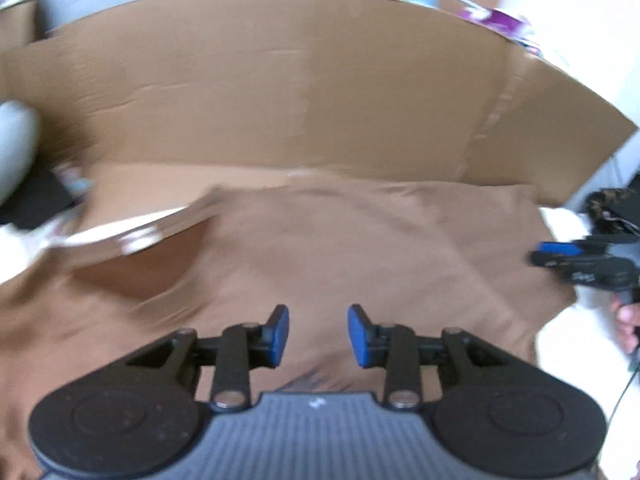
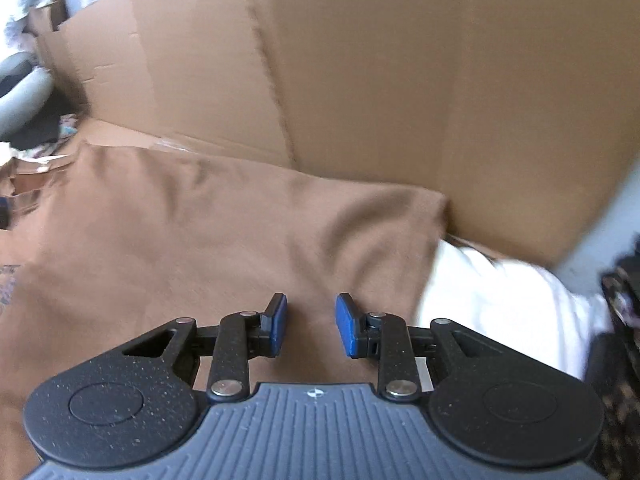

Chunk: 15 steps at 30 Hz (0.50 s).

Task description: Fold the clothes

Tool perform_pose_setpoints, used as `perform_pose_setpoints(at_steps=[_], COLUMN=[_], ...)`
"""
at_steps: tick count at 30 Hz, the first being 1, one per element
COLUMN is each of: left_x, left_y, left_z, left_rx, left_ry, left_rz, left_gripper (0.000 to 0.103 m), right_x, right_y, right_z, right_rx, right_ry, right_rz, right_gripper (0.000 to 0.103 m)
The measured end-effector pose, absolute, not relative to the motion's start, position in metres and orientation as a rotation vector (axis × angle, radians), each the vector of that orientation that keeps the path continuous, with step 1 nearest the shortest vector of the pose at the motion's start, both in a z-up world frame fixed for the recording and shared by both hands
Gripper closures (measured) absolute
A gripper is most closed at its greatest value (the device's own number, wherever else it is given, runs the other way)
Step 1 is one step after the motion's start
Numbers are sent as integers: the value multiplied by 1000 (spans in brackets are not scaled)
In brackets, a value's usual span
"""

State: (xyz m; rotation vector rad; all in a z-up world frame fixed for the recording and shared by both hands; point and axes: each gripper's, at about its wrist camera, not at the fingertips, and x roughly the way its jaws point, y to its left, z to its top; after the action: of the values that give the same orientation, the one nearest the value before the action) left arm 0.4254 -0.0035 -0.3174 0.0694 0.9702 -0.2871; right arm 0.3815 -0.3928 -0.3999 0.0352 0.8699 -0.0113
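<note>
A brown garment (image 1: 344, 248) lies spread flat in front of a cardboard sheet; it also shows in the right wrist view (image 2: 208, 232). My left gripper (image 1: 318, 334) is open and empty, hovering over the garment's near middle. My right gripper (image 2: 311, 326) is open and empty, over the garment near its right edge. The right gripper also shows at the far right of the left wrist view (image 1: 576, 262), by the garment's right edge. A dark print on the garment (image 1: 308, 380) peeks out under the left gripper.
A tall cardboard sheet (image 1: 280, 80) stands behind the garment, also in the right wrist view (image 2: 440, 100). White cloth (image 2: 500, 304) lies right of the garment. Dark patterned fabric (image 2: 624, 320) is at the far right. A grey rounded object (image 2: 24, 88) sits far left.
</note>
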Motion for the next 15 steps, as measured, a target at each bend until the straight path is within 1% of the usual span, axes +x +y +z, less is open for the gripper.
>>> perform_pose_setpoints(at_steps=[4,7,8,11,13,15], left_x=[403,383,376,357,347,335], left_y=[40,69,77,95,102,109], left_z=[-295,-266,-254,-220,-200,-180], left_rx=[50,26,27,25,19,7], left_ry=[994,996,987,961,947,936], left_rz=[-180,-121,-105,-81,-65,-51], left_gripper=[65,64,61,53,51,47], right_x=[367,359,357,343,334,323], right_y=[-404,-407,-409,-417,-417,-417], right_z=[-397,-389,-386,-368,-352,-331], right_rx=[38,10,15,51,75,101], right_ry=[897,947,966,996,990,980], right_rz=[-43,-77,-86,-86,-83,-79], right_gripper=[69,64,62,62,61,58])
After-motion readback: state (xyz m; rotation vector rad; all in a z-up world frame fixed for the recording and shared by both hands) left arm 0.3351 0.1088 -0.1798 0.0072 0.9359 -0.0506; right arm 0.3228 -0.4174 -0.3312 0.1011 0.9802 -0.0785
